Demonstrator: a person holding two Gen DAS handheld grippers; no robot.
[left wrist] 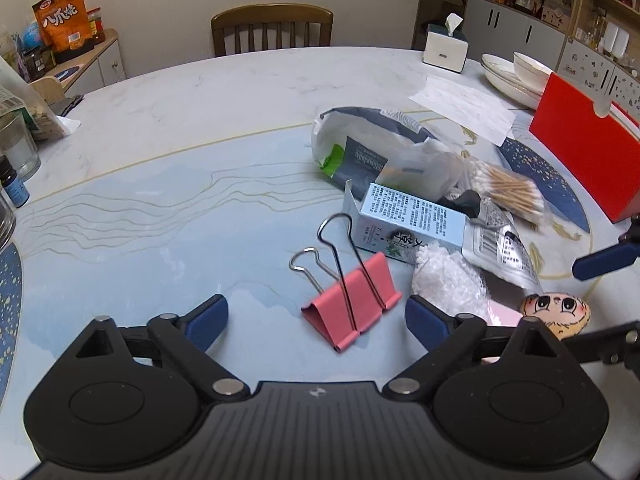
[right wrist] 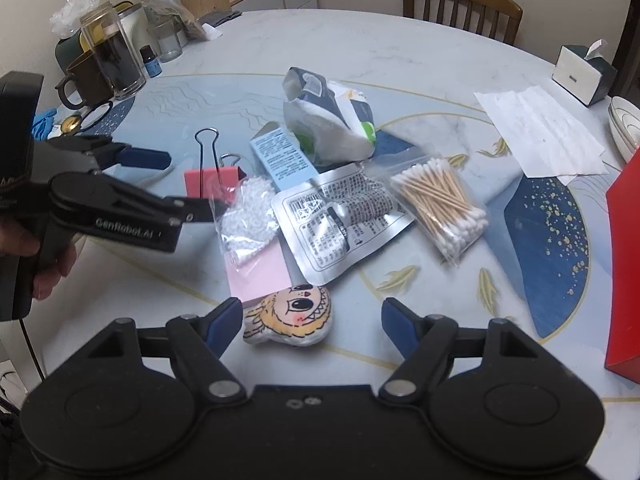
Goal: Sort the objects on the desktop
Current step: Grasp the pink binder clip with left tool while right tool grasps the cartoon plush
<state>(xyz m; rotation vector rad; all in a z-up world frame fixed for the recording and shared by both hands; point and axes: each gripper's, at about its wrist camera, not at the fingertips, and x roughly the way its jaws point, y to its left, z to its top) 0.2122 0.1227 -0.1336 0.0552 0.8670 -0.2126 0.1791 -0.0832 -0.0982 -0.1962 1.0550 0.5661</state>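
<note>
A pink binder clip [left wrist: 352, 304] with wire handles lies on the blue mat, between the wide-apart fingers of my left gripper [left wrist: 316, 320]; the pads do not touch it. My right gripper [right wrist: 312, 322] stands open around a small plush face doll [right wrist: 288, 318], which lies close to its left finger. Behind them is a pile: a light blue box [right wrist: 284, 160], a bag of white beads [right wrist: 248, 216], a pink notepad [right wrist: 260, 276], a silver foil pouch [right wrist: 340, 224], a bag of cotton swabs [right wrist: 440, 208] and a white-grey bag [right wrist: 332, 124].
A red box [right wrist: 624, 272] stands at the right edge. A paper sheet [right wrist: 540, 128], a tissue box [right wrist: 580, 76] and stacked bowls [right wrist: 626, 124] are far right. Jars and a mug [right wrist: 88, 76] crowd the far left. A wooden chair [left wrist: 272, 28] stands behind the table.
</note>
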